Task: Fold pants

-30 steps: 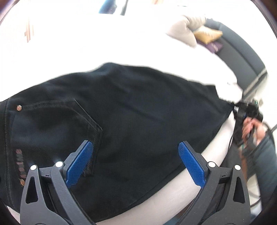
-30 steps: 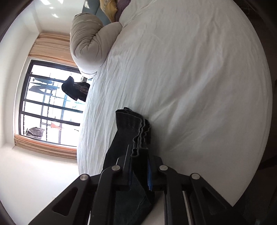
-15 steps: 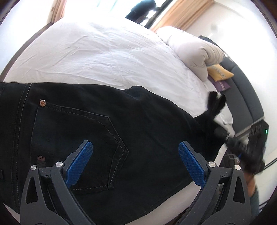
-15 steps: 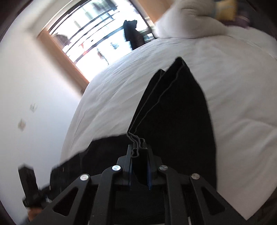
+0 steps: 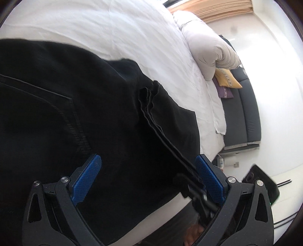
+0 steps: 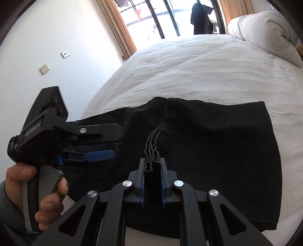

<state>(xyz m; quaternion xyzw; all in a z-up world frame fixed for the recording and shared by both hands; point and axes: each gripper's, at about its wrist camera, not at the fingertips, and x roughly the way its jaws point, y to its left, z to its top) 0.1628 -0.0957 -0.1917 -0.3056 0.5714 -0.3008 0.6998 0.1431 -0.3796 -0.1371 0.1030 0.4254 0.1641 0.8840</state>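
Note:
Black jeans lie on the white bed, with the leg part folded over toward the waist part. My right gripper is shut on the stacked leg hems and holds them over the waist part, near the back pocket. My left gripper is open, its blue pads spread just above the jeans by the pocket seam. In the right wrist view the left gripper sits at the left, held by a hand. The right gripper shows in the left wrist view by my right finger.
A rolled white duvet lies at the head of the bed, also in the right wrist view. A yellow cushion and a purple one sit beside a dark headboard. A window with curtains is beyond the bed.
My right gripper has carried the leg hems across the bed toward the waist end, folding the jeans over. My left gripper stays open over the pocket area.

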